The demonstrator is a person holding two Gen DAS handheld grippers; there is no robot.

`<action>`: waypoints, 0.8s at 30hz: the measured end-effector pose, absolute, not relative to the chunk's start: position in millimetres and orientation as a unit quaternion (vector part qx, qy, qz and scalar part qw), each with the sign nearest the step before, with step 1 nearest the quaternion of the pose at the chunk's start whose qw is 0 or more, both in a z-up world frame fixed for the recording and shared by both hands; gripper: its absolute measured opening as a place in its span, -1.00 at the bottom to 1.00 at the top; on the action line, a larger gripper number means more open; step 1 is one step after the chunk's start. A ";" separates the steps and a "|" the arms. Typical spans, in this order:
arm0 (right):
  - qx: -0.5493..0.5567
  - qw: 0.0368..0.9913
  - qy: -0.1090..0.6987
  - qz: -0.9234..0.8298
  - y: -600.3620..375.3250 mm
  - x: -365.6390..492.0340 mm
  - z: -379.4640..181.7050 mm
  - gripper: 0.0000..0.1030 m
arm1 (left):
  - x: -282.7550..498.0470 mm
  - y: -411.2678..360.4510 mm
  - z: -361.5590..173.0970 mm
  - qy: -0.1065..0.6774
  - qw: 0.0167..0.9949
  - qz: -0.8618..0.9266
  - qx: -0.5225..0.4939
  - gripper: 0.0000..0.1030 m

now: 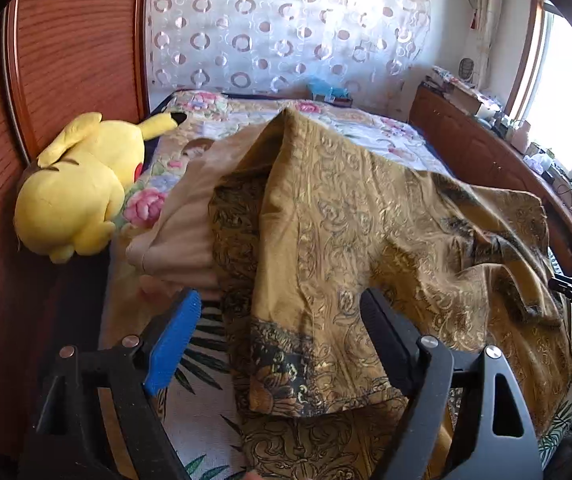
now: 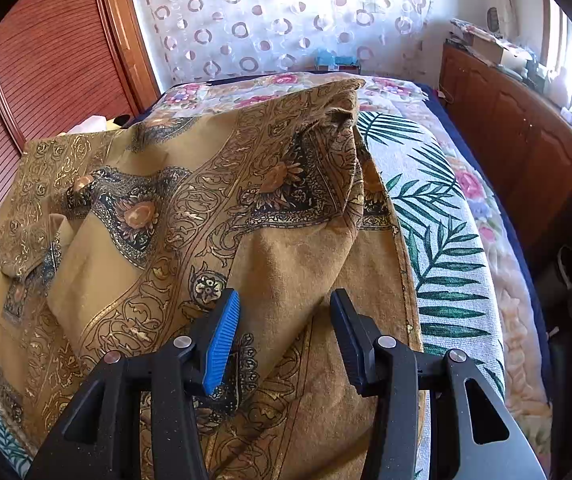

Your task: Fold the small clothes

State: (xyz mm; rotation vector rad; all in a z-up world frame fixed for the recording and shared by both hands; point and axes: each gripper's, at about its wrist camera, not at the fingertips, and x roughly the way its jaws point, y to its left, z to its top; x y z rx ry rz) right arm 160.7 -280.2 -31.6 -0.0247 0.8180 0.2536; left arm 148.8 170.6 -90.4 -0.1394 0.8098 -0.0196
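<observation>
A mustard-gold garment (image 1: 365, 220) with dark floral borders lies spread and partly folded over on the bed; in the right wrist view the same garment (image 2: 158, 216) fills the left and middle. My left gripper (image 1: 280, 298) is open wide over its near folded edge, and the cloth lies between the fingers without the pads pressing on it. My right gripper (image 2: 284, 296) is half open above a raised fold of the garment, and its pads stand clear of the cloth. The blue pad (image 2: 222, 344) shows on its left finger.
A palm-leaf bedcover (image 2: 437, 240) lies under the garment. At the left are a yellow plush toy (image 1: 82, 188) and a beige cloth (image 1: 190, 216), against a wooden wardrobe (image 1: 66, 60). A cluttered wooden cabinet (image 2: 517, 140) runs along the right, with a curtain behind the bed.
</observation>
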 end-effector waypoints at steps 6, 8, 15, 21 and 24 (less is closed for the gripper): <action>-0.021 0.910 0.396 0.124 -280.8 158.9 -31.5 -0.05 | 154.4 176.1 -113.0 0.440 0.896 0.019 -0.060 0.60; -0.024 0.910 0.395 0.124 -281.3 158.3 -31.2 -0.04 | 153.5 177.9 -117.5 0.445 0.893 0.021 -0.064 0.60; -0.038 0.914 0.385 0.125 -281.3 155.5 -32.7 -0.01 | 145.7 177.0 -118.1 0.440 0.895 0.010 -0.075 0.61; -0.047 0.914 0.385 0.122 -282.2 153.8 -32.6 -0.01 | 136.7 173.6 -114.7 0.426 0.901 -0.007 -0.087 -0.01; -0.052 0.914 0.384 0.122 -280.8 153.2 -32.1 -0.01 | 134.0 170.5 -115.9 0.419 0.903 -0.018 -0.092 -0.48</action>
